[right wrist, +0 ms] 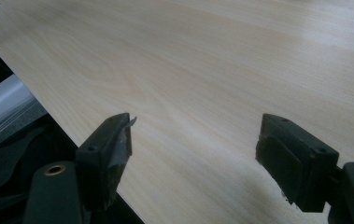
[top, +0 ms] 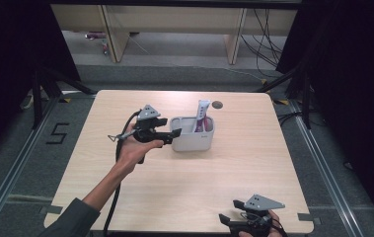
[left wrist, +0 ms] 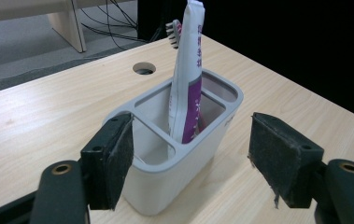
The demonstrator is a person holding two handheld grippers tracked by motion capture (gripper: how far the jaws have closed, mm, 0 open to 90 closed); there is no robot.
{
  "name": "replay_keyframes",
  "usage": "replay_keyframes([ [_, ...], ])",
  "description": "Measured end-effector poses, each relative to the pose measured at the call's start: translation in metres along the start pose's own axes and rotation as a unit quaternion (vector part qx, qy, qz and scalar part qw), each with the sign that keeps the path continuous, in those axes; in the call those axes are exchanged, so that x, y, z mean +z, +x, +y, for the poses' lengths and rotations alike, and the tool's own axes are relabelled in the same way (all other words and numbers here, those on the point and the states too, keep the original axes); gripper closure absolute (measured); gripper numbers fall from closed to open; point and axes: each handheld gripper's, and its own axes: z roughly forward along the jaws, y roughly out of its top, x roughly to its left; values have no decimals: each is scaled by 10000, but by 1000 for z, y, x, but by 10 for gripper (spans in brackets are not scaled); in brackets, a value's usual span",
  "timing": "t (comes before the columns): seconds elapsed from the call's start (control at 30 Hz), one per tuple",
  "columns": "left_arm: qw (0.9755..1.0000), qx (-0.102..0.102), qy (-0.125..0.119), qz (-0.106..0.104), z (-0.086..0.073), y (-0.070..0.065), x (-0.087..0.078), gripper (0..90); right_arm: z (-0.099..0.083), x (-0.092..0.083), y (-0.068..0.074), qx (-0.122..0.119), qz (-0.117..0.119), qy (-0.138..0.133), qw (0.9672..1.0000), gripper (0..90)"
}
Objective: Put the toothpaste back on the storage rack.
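Near the table's (top: 125,197) far edge: holder (top: 193,139), toothpaste tube (top: 202,116) and toothbrush (left wrist: 173,32) stowed; left gripper (top: 173,134) released, empty; right gripper (top: 229,217) spread, idle.

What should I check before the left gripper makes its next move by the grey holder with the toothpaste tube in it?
1. Left gripper open: ok, its jaws stand apart with nothing pressed between the pads.
2. Holder upright on the table: ok.
3. Toothpaste tube seated in the holder: ok, it leans in a rear compartment.
4. Toothbrush in the holder: ok, its head shows behind the tube; which compartment, cannot tell.
5. Gripper pad clear of the holder: cannot tell, one pad sits right at the near corner.
6. Right gripper out of the way: ok, open over bare table at the near edge.
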Motion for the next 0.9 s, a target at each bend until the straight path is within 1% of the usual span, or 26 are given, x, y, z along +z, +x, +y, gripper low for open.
replay_keyframes([
  [0.03, 10000, -21, -1, -24, -2, 0, -2, 303, 0, -1, 0, -24, -44, -2, 10000, 268],
  [0.07, 10000, -59, -15, -63, -4, -1, -3, 302, 0, -1, 0, -23, -40, 0, 10000, 268],
  [0.1, 9997, -180, -47, -171, -7, -1, -5, 295, 0, 0, 0, -8, -3, -5, 10000, 268],
  [0.13, 9995, -259, -58, -187, -9, -1, -6, 295, 0, 0, 0, -8, -3, -5, 10000, 268],
  [0.27, 9994, -236, -110, -222, -17, -2, -13, 291, 0, 1, 0, -3, -26, 21, 10000, 268],
  [0.3, 9994, -236, -116, -222, -18, -2, -15, 282, 0, 1, -1, -41, -27, 6, 10000, 268],
  [0.33, 9995, -229, -98, -187, -19, -3, -17, 282, 0, 1, -1, -59, -26, 0, 10000, 268],
  [0.37, 9994, -220, -125, -226, -20, -3, -18, 279, 0, 1, -1, -57, -21, -5, 10000, 268],
  [0.4, 9995, -187, -95, -225, -21, -3, -20, 275, 0, 0, -1, -24, -10, -2, 10000, 268],
  [0.47, 9994, -187, -114, -256, -25, -4, -23, 273, 0, 1, -1, -33, -24, 5, 10000, 268],
  [0.5, 9994, -228, -109, -246, -27, -4, -25, 270, 0, 1, -1, -51, -27, 0, 10000, 268],
  [0.57, 9992, -246, -117, -295, -31, -4, -28, 263, 0, 1, -1, 12, -19, 9, 10000, 268],
  [0.6, 9992, -260, -117, -296, -32, -4, -29, 252, 0, 1, 1, 115, 1, 63, 9999, 268],
  [0.63, 9989, -300, -142, -327, -33, -4, -30, 235, 0, 1, 1, 67, -20, 35, 10000, 268],
  [0.7, 9985, -354, -208, -358, -36, -4, -33, 208, -1, 2, 1, 81, 4, -7, 10000, 268],
  [0.77, 9986, -311, -195, -379, -38, -4, -36, 187, -1, 2, 0, 59, -14, -8, 10000, 268],
  [0.8, 9984, -323, -205, -410, -39, -4, -37, 166, -1, 2, 0, 63, -16, -8, 10000, 268],
  [0.87, 9983, -306, -201, -454, -41, -4, -39, 155, -1, 2, 0, 67, -13, -12, 10000, 268],
  [0.9, 9985, -290, -190, -426, -43, -5, -42, 152, 0, 2, 0, 86, -3, -7, 10000, 268],
])
